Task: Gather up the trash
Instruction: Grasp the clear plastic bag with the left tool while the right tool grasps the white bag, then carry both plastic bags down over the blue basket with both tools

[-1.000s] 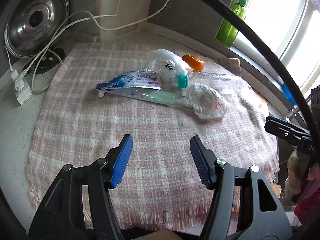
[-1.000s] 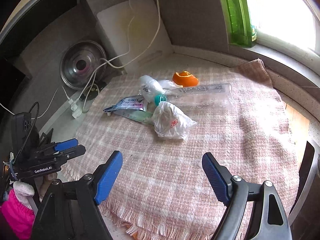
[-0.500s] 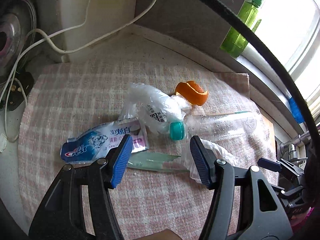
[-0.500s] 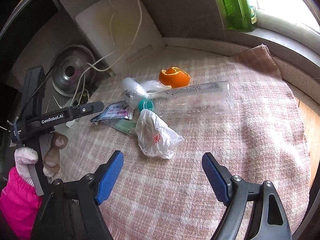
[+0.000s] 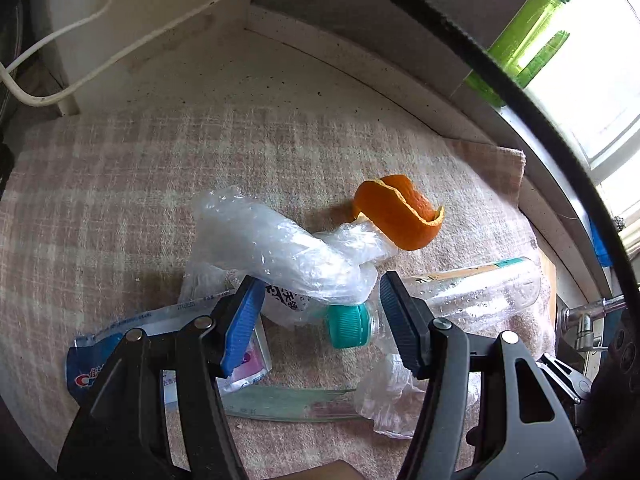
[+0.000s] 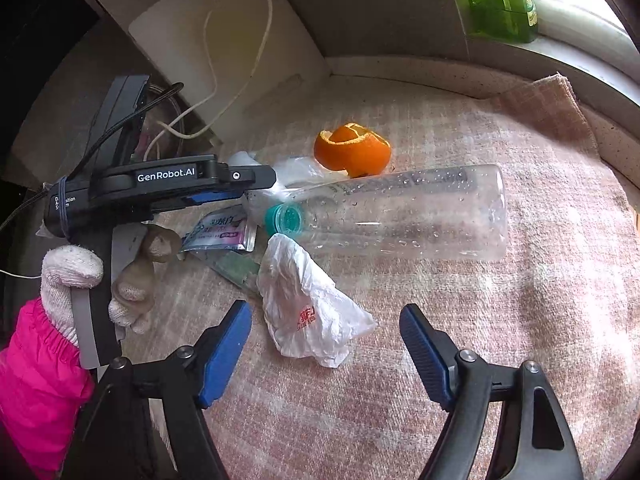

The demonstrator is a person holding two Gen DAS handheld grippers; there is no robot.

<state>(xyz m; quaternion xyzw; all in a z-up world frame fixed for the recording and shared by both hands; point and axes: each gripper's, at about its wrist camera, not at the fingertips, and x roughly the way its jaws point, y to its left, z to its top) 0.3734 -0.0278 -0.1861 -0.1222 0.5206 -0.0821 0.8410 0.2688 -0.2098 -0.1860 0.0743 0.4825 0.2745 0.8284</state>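
Trash lies in a pile on a pink checked cloth (image 5: 120, 208). A clear plastic bottle (image 6: 404, 216) with a teal cap (image 5: 347, 326) lies on its side. An orange peel (image 5: 400, 216) sits behind it. A clear crumpled plastic bag (image 5: 280, 248), a toothpaste pouch (image 5: 120, 356) and a crumpled white wrapper (image 6: 308, 304) lie around it. My left gripper (image 5: 320, 300) is open, its fingers either side of the bag end and cap. My right gripper (image 6: 324, 340) is open, just in front of the white wrapper.
A green soap bottle (image 5: 528, 36) stands on the window sill at the back right. White cables (image 5: 120, 48) run along the back wall. A tap fitting (image 5: 584, 320) sits at the right edge. The left gripper's body (image 6: 160, 188) reaches in from the left in the right wrist view.
Both grippers have moved forward toward the trash pile. The left one now straddles the bag and bottle cap; the right one has closed in on the white wrapper. Both stay open.
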